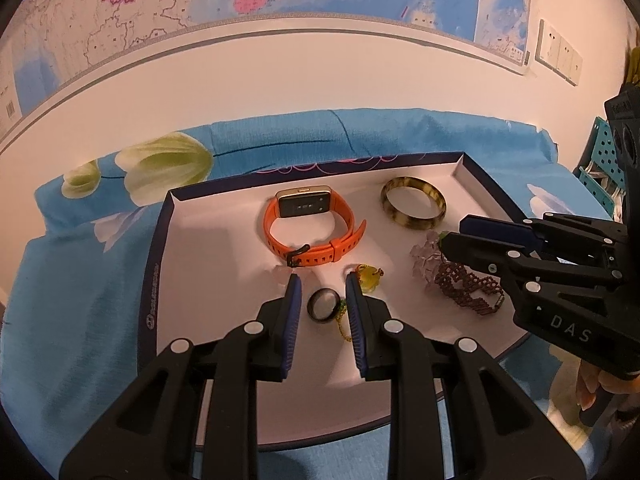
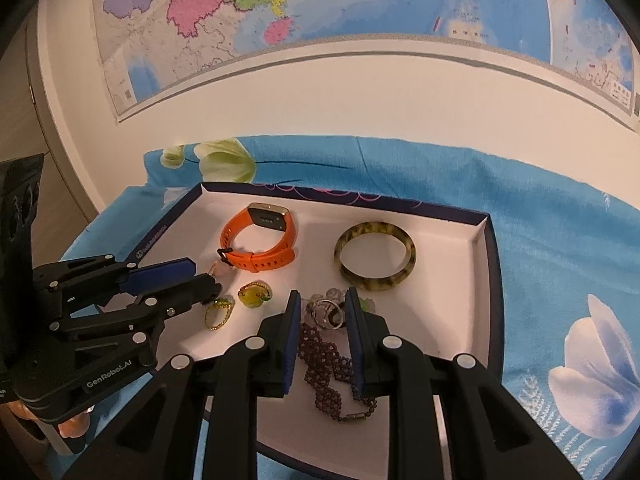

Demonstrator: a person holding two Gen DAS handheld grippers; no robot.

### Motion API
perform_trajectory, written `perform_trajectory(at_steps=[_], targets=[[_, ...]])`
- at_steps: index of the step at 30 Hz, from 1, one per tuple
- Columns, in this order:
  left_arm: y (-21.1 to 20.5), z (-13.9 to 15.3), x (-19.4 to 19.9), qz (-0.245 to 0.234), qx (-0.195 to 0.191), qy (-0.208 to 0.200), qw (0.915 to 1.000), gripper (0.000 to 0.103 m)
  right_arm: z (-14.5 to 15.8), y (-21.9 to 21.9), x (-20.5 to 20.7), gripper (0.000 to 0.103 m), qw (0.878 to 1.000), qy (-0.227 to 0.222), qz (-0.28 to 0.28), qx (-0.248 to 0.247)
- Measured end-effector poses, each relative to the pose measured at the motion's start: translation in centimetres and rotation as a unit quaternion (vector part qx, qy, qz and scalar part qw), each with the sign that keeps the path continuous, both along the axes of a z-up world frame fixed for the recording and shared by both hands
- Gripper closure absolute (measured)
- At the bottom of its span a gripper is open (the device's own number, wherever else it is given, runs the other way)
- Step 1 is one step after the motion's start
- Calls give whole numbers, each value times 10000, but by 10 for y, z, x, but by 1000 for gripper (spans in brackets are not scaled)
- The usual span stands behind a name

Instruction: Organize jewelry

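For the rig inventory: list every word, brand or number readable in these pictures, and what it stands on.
"DAS": on the body of the right hand-held gripper, left wrist view.
"GenRobot.AI": on the body of the left hand-held gripper, right wrist view.
Tray rim: a logo and white print, too small to read.
Wall map: place names too blurred to read.
Orange watch screen: marks unreadable.

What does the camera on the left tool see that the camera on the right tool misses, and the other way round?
Only the left view: a dark round ring between the left tool fingers, white wall sockets, a teal perforated basket.

Only the right view: a clear stone ring between the right tool fingers, the bead bracelet's clasp.

Both: the white tray, orange strap watch, mottled green bangle, dark red bead bracelet, yellow glass pendant, wall map, blue flowered cloth.
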State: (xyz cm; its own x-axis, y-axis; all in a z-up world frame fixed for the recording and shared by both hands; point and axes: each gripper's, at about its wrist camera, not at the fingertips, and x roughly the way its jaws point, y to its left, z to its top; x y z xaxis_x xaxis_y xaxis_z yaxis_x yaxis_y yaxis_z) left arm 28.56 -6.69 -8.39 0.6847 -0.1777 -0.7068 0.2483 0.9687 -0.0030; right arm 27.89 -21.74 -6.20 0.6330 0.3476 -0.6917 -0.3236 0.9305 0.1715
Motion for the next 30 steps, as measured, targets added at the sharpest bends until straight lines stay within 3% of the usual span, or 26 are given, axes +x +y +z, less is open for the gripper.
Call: perform_trajectory(at_steps=[5, 9, 14, 16, 20, 22, 27, 30], targets=[[3, 0, 1, 55, -25, 8, 10000, 69, -2, -4, 0, 81, 10000, 22, -61, 54], [4, 4, -5, 84, -24, -92, 9999, 57, 0, -6, -4, 73, 9999, -14, -90, 120], [9, 12, -14, 154, -63, -216, 9996, 38, 6, -8, -15, 58, 9996, -149, -119, 192], [11, 17, -20, 179, -78, -287, 9994, 28, 11, -9, -22, 43, 9993, -257, -161, 206], [18, 25, -37, 284, -92, -496, 9983, 10, 16, -15, -35, 29, 9987, -370, -221, 282], [22, 28, -47, 343, -117, -580, 9977, 6, 17, -17, -42, 22, 9984, -409, -236, 301], [33, 33, -71, 458, -163, -736, 9961, 6, 21, -24, -66, 7, 9970, -576, -390, 347], [39, 35, -90, 561, -221, -858, 9945, 6, 25, -27, -80, 7, 9960, -668, -436, 397]])
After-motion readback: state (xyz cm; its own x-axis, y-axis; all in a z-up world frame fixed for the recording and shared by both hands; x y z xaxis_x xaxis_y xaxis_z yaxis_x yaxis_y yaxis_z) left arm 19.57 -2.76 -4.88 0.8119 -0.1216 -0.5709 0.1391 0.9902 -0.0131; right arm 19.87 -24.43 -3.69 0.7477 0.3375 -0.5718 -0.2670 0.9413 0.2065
